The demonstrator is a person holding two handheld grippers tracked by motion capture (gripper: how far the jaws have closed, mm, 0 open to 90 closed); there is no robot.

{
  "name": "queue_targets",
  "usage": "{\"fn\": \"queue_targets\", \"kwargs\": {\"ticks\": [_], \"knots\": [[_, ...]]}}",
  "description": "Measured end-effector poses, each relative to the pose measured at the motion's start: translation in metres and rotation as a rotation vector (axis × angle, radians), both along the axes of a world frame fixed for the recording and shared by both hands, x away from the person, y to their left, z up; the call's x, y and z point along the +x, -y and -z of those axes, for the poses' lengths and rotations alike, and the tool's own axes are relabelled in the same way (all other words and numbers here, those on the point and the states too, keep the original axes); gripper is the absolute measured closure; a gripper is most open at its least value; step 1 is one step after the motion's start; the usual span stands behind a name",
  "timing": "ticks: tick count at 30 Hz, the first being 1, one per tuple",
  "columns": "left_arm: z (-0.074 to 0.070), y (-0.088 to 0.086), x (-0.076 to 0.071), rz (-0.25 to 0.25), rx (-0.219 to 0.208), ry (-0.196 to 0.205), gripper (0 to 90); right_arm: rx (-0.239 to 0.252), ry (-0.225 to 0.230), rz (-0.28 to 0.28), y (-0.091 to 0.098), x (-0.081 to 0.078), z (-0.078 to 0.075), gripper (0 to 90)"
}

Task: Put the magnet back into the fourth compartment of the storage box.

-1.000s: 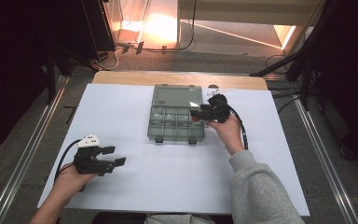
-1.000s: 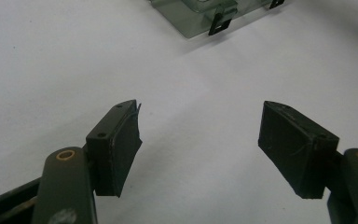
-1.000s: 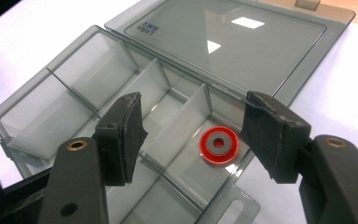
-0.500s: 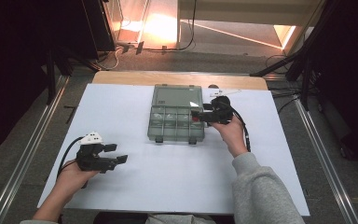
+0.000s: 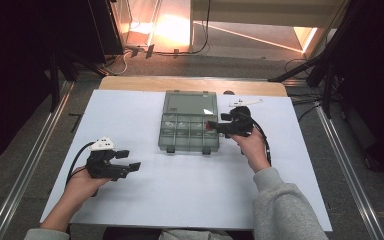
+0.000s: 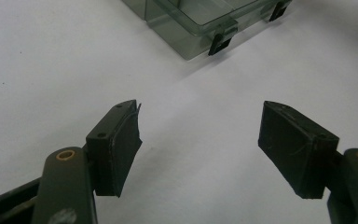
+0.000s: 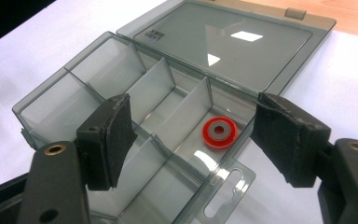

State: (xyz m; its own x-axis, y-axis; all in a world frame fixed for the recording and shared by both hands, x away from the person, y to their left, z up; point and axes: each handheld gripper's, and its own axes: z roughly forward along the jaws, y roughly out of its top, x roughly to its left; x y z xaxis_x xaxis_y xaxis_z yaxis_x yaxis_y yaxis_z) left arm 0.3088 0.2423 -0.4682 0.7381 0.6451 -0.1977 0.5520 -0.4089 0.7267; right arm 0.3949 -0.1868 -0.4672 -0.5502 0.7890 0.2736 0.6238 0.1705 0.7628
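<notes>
— Far left?
— Left gripper (image 5: 130, 167), black and blocky, hovering over smooth white table cover (image 5: 130, 115); flat rubbery pads (image 6: 126, 135) spread wide, bare sheet between.
— Middle?
— Smoky translucent plastic organiser box (image 5: 189, 131), rectangular, hinged lid (image 7: 233, 46) laid flat open, glossy with glints. Thin clear dividers, small square compartments.
— In the box?
— Red ring (image 7: 220, 132), round and flat, grey hub with a centre hole, lying alone in a compartment near the hanging-tab end.
— Right side?
— Right gripper (image 5: 212, 126) at the box's right edge, worn matte pads (image 7: 121, 133) standing apart after just widening, gripping nothing; ring down between and beyond them, untouched.
</notes>
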Motion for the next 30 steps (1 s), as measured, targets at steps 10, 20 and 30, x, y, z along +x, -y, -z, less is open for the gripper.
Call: {"fn": "queue_targets", "kwargs": {"ticks": [10, 20, 30], "knots": [[0.0, 0.006, 0.007, 0.008, -0.005, 0.003, 28.6, -0.01, 0.009, -0.007, 0.001, -0.007, 0.002, 28.4], [0.001, 0.011, 0.014, 0.019, -0.007, 0.008, 28.5, -0.008, 0.005, -0.004, 0.007, -0.012, 0.005, 25.6], [0.0, 0.016, 0.018, 0.023, -0.012, 0.015, 28.6, 0.005, -0.006, -0.014, 0.011, -0.016, 0.006, 20.1]]}}
